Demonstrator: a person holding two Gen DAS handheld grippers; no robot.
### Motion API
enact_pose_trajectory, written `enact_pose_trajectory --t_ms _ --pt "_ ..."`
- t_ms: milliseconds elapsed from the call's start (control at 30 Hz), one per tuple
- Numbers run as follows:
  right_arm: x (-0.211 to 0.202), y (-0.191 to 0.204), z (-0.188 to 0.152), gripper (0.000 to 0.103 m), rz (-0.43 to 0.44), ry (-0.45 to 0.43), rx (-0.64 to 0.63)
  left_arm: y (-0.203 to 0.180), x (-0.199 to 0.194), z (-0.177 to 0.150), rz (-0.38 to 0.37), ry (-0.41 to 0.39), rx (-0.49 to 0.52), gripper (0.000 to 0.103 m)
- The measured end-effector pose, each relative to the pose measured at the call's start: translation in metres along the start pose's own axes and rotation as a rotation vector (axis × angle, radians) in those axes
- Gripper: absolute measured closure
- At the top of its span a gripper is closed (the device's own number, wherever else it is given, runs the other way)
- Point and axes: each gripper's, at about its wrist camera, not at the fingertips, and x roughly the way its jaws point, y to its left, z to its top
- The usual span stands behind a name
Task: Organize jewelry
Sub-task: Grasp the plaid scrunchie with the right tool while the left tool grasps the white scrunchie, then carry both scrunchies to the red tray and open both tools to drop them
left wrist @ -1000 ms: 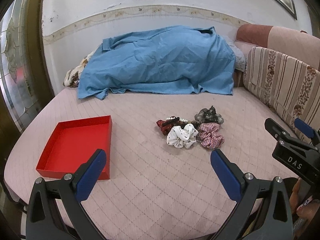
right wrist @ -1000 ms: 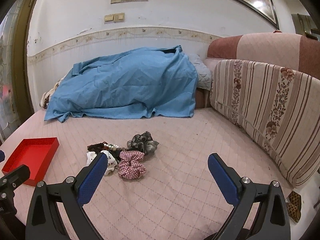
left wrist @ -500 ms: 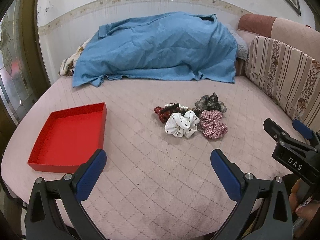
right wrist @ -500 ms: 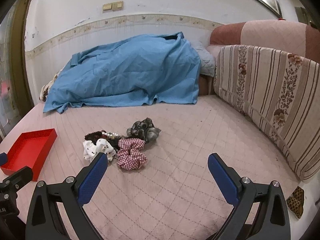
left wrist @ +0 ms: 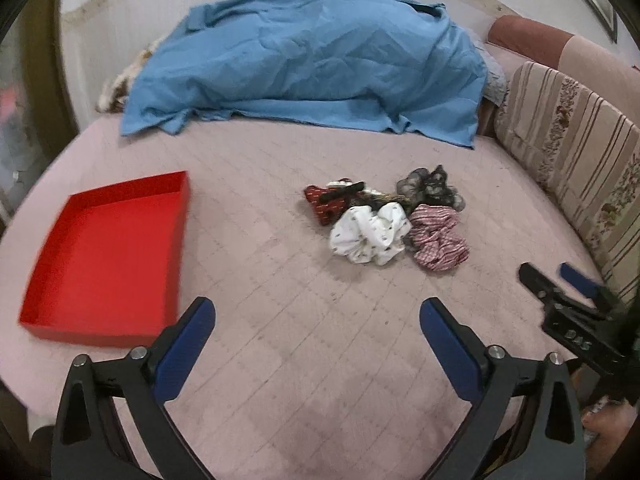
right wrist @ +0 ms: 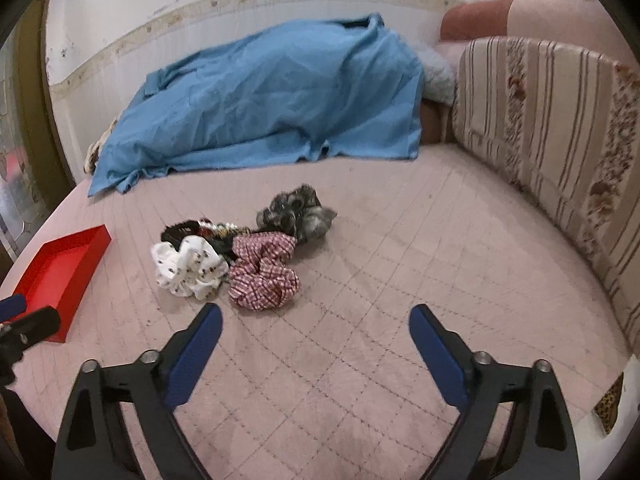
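Scrunchies and hair pieces lie in a small heap near the middle of the left wrist view, on a pale pink quilted mattress (left wrist: 320, 340). In that heap a white fabric scrunchie with small dark print (left wrist: 370, 234) sits at the front, touching a red-and-white checked scrunchie (left wrist: 438, 238) on its right. Behind them are a dark red patterned scrunchie (left wrist: 326, 204) with a black clip across it, and a grey-black lace scrunchie (left wrist: 432, 188) toward the upper right of the heap. A shallow red rectangular cardboard tray (left wrist: 100, 256) rests at the left of the frame, well apart from the heap, with nothing inside it.

The left gripper (left wrist: 316, 316), with blue pads on black arms, fills the lower edge of its own view; its jaws stand wide apart with only bare mattress between them. The right gripper (right wrist: 314, 318) shows likewise in the right wrist view: its jaws have just been closing a little, yet they remain spread, nothing between them, and the checked scrunchie lies just above its left pad. From the left wrist view, the right gripper appears at the lower right edge, clear of the heap.

A crumpled blue cloth sheet (left wrist: 312, 60) covers a mound along the top of the frame, and a striped floral cushion (left wrist: 572, 152) runs down the right side.
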Motion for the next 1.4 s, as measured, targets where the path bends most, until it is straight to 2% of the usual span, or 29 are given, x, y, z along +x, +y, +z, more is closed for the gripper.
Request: enact_pose_trajectory --t_ms 67,133,167,200,400,533,633,700,733,767,800,833,900,967,1200,1400 --pt "0.017 -0.007 0.003 0.017 0.029 0.039 0.021 -0.001 0.016 0.010 -0.058 0.037 -0.007 0.011" --pt "0.031 -0.011 0.007 0.021 0.062 0.069 0.046 -0.004 0.033 0.018 -0.085 0.079 -0.026 0.019" --pt "0.043 -0.014 0.011 0.026 0.096 0.093 0.066 -0.006 0.044 0.023 -0.102 0.101 -0.038 0.020" --pt "0.049 -0.015 0.013 0.030 0.118 0.104 0.075 -0.009 0.054 0.028 -0.119 0.117 -0.046 0.020" --pt "0.098 -0.005 0.027 0.031 0.257 0.168 0.091 -0.022 0.102 0.048 -0.137 0.151 -0.034 0.020" --pt "0.120 0.008 0.032 0.031 0.281 0.179 0.052 -0.022 0.135 0.055 -0.140 0.194 -0.037 0.020" --pt "0.134 0.012 0.030 0.040 0.281 0.200 0.048 -0.015 0.146 0.056 -0.157 0.210 -0.063 0.021" --pt "0.142 0.009 0.029 0.048 0.285 0.216 0.062 -0.012 0.150 0.055 -0.175 0.217 -0.079 0.030" --pt "0.145 0.008 0.028 0.052 0.287 0.221 0.066 -0.011 0.152 0.055 -0.182 0.228 -0.081 0.043" --pt "0.147 0.008 0.027 0.062 0.295 0.229 0.071 -0.012 0.155 0.054 -0.191 0.243 -0.084 0.065" --pt "0.150 0.008 0.027 0.072 0.309 0.240 0.076 -0.012 0.158 0.053 -0.204 0.263 -0.090 0.077" --pt "0.151 0.008 0.027 0.077 0.318 0.244 0.079 -0.013 0.160 0.051 -0.213 0.280 -0.097 0.088" --pt "0.151 0.009 0.026 0.087 0.331 0.249 0.080 -0.014 0.155 0.050 -0.212 0.269 -0.104 0.089" --pt "0.147 0.011 0.025 0.091 0.333 0.240 0.071 -0.015 0.144 0.049 -0.223 0.258 -0.104 0.091" --pt "0.118 0.009 0.022 0.092 0.360 0.218 0.104 0.010 0.081 0.042 -0.266 0.195 -0.125 0.091" --pt "0.080 0.016 0.016 0.092 0.409 0.208 0.130 0.063 0.037 0.036 -0.229 0.123 -0.189 0.091"
